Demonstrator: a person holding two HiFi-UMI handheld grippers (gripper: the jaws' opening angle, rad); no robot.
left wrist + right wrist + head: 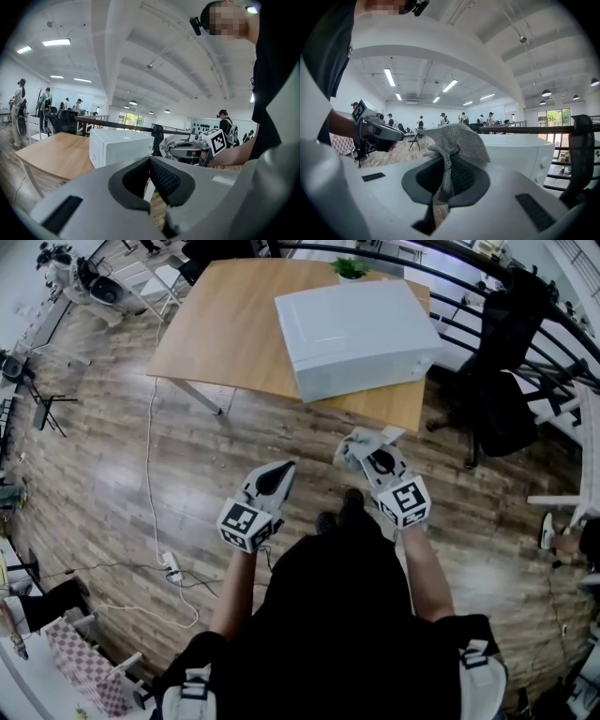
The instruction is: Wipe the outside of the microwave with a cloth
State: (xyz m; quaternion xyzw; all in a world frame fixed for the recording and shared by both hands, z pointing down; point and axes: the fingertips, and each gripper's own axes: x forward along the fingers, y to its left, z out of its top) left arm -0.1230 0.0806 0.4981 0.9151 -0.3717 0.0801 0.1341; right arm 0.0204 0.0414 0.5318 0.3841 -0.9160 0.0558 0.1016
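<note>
Grippers come nearest: the left gripper (150, 161) has its jaws closed tip to tip on nothing, while the right gripper (446, 176) is clamped on a grey mesh cloth (457, 138) that bunches up above its pads. Each carries a cube (405, 502) of black-and-white square markers, with no readable lettering. Beyond them the white microwave (356, 334) stands at the near right corner of the wooden desk (230, 329), apart from the cloth. A small green plant (352, 267) sits behind it at the far edge.

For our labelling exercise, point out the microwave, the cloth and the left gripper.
microwave (352, 329), head view, top panel.
cloth (459, 138), right gripper view, bunched part above the jaws.
left gripper (279, 474), head view, between its fingertips.
</note>
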